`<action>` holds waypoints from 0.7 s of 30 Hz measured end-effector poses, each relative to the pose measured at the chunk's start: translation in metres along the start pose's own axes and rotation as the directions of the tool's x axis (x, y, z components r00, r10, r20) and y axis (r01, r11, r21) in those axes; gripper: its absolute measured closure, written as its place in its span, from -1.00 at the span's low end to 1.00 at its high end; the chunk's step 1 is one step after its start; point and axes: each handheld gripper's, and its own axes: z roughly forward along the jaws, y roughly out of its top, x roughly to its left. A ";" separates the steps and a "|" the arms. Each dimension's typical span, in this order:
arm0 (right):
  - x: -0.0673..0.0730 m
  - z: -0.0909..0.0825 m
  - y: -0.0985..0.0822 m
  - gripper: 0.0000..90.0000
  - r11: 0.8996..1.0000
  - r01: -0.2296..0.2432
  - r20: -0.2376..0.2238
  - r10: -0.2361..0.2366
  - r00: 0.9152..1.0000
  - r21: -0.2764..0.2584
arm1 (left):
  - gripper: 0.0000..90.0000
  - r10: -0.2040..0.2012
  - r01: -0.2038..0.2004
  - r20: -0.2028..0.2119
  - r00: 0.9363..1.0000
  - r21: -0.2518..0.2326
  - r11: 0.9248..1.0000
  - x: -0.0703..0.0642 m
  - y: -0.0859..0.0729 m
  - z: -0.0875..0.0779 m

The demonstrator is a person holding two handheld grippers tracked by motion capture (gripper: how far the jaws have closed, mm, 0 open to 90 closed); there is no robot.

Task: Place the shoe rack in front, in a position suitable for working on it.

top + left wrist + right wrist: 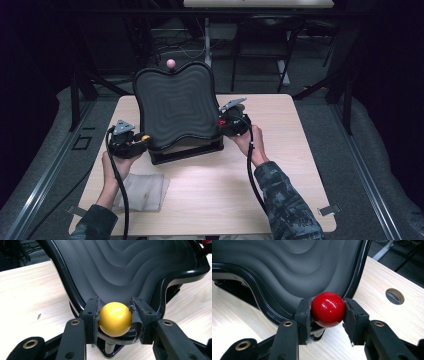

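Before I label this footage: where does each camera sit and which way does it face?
High view: above the person's side, facing forward and down on the table; forearms, both hands, left gripper, right gripper.
Left gripper view: on that gripper, along its fingers clamping the yellow ball.
Right gripper view: on that gripper, fingers clamping the red ball.
All share the black tray.

Yellow knob (115,318) and red knob (328,309): glossy, smooth, plastic-looking. Black tray (130,267): matt rippled inside, shiny rim. Surface (220,190): pale wood grain, matt. Grey cloth (142,192): soft, rough weave. Left hand-held gripper (115,315) pads (137,315): frayed dark fabric.
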 end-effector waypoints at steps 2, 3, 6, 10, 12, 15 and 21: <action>0.000 -0.001 -0.001 0.33 1.000 -0.004 0.002 0.004 1.000 0.001 | 0.33 0.004 -0.004 0.002 1.000 0.003 1.000 0.000 0.000 0.000; 0.000 -0.001 -0.001 0.33 1.000 -0.003 0.006 0.003 1.000 0.000 | 0.33 0.000 0.000 0.004 1.000 0.001 1.000 0.000 0.000 0.000; 0.000 -0.003 -0.003 0.33 1.000 -0.005 -0.001 0.005 1.000 -0.001 | 0.33 0.008 -0.008 0.012 1.000 0.004 1.000 -0.002 0.000 0.000; 0.000 -0.008 -0.008 0.33 1.000 0.003 0.000 -0.003 1.000 0.003 | 0.33 0.019 -0.019 0.022 1.000 0.005 1.000 -0.003 0.000 0.000; 0.000 -0.009 -0.010 0.33 1.000 0.000 0.002 0.000 1.000 -0.006 | 0.33 0.022 -0.022 0.032 0.999 0.004 1.000 -0.005 0.000 0.000; -0.001 -0.014 -0.015 0.33 1.000 -0.007 -0.003 0.007 1.000 -0.012 | 0.33 0.030 -0.031 0.044 0.999 0.008 1.000 -0.007 0.001 0.000; -0.001 -0.026 -0.029 0.33 1.000 -0.011 0.004 0.011 1.000 -0.018 | 0.33 0.052 -0.053 0.065 0.997 0.012 0.999 -0.017 0.002 0.002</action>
